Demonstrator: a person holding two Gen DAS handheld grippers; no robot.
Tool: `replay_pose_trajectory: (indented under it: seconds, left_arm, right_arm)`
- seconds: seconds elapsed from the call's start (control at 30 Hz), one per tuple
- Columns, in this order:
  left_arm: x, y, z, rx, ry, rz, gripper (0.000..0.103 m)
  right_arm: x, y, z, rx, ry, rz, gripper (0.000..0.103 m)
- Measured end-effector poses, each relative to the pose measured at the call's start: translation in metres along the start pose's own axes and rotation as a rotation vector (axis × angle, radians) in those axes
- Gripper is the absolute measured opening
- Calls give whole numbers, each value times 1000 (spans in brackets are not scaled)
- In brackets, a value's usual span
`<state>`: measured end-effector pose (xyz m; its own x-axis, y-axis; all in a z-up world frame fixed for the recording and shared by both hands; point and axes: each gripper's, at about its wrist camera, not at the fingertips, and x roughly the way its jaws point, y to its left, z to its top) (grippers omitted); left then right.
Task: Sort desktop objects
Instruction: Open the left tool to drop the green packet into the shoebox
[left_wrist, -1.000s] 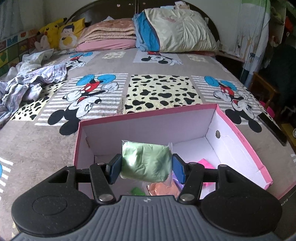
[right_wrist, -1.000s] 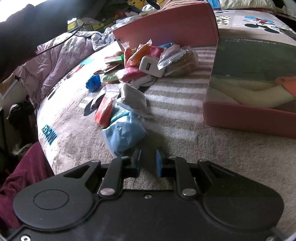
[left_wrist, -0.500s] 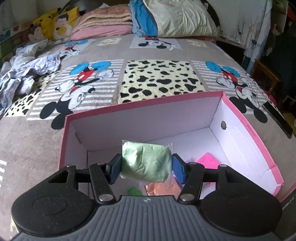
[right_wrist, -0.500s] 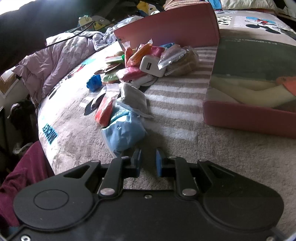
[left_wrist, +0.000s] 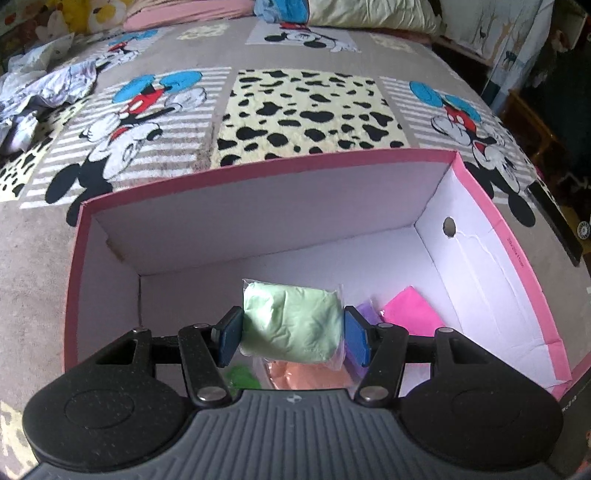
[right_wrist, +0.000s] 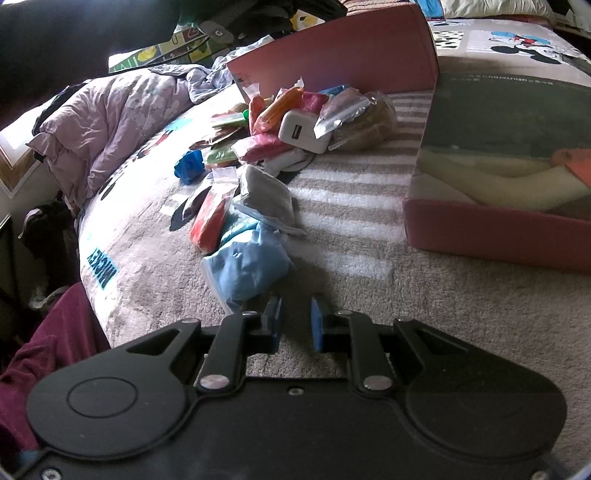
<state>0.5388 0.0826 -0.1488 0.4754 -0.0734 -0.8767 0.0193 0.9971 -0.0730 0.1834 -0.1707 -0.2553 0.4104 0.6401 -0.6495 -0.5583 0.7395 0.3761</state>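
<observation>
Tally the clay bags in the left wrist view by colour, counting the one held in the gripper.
Pale green: 1, the pale green bag held in the left gripper over the pink box
Bright green: 1, the bright green bag, partly hidden
Orange: 1, the orange bag
Purple: 1, the purple bag, mostly hidden
Pink: 1, the pink bag
Total: 5

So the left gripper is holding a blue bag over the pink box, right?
Not quite. The bag is pale green, not blue, as the left wrist view shows. The left gripper does hold it over the pink box. The blue bag lies on the bed in the right wrist view.
</observation>
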Motion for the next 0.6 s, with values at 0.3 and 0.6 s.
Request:
replay_pose_trajectory:
  seconds: [0.3, 0.6]
  left_arm:
    - [13, -3, -2, -9, 64, 6, 65]
    - [2, 1, -6, -37, 29, 2, 67]
  right_arm:
    - [0, -1, -1, 3, -1, 3, 14]
    - [0, -2, 0, 3, 1, 3, 14]
